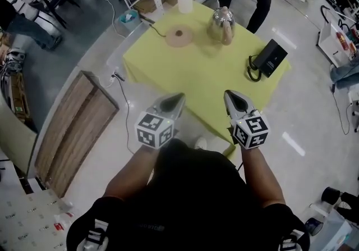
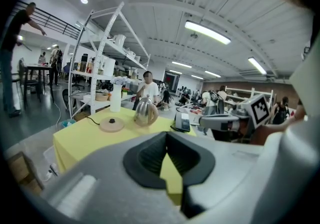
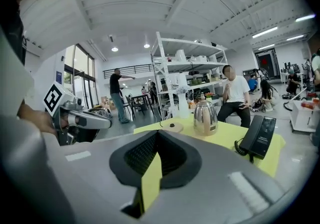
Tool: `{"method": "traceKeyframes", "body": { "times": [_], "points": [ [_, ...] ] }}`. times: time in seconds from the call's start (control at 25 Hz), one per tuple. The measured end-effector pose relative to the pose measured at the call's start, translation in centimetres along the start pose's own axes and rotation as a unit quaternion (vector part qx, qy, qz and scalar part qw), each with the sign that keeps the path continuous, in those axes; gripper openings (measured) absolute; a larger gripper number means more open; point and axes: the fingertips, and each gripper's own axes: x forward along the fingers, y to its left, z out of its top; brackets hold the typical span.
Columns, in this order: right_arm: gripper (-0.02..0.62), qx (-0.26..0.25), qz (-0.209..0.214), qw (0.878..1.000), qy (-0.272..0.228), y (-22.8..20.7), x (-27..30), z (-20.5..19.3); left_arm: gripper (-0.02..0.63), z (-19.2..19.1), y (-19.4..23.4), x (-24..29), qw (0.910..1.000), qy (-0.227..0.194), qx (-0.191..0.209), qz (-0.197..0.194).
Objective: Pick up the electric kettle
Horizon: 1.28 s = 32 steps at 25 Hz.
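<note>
Two tools, the left gripper (image 1: 179,98) and the right gripper (image 1: 229,95), hang over the near edge of the yellow table (image 1: 207,81). Both are squeezed shut with nothing inside. The shiny kettle (image 1: 221,24) stands at the far side, near a round base (image 1: 179,37).

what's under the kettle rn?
The kettle sits straight on the yellow tablecloth, not on the round base, which lies beside it. The tabletop under the cloth is covered.
</note>
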Motion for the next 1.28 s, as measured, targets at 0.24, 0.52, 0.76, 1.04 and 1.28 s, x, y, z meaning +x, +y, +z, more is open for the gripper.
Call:
{"method": "traceKeyframes", "body": {
  "times": [0.24, 0.52, 0.76, 1.04, 1.28],
  "points": [
    [0.003, 0.009, -0.001, 1.000, -0.006, 0.4, -0.2, -0.1, 0.002, -0.1, -0.1, -0.6, 1.0000, -0.003, 0.001, -0.002],
    [0.003, 0.000, -0.001, 1.000, -0.010, 0.9, -0.7, 0.3, 0.002, -0.3, -0.7, -1.2, 1.0000, -0.004, 0.002, -0.008],
    [0.003, 0.003, -0.004, 1.000, -0.007, 0.7, -1.1, 0.0, 0.002, -0.3, -0.9, -1.4, 1.0000, -0.007, 0.000, -0.006],
    [0.003, -0.001, -0.004, 1.000, -0.007, 0.6, -1.0, -0.1, 0.002, -0.2, -0.9, -1.3, 0.9999, -0.008, 0.004, -0.004],
    [0.003, -0.002, -0.006, 1.000, -0.007, 0.3, -1.4, -0.3, 0.002, -0.5, -1.3, -1.1, 1.0000, -0.008, 0.003, -0.003]
  ]
}}
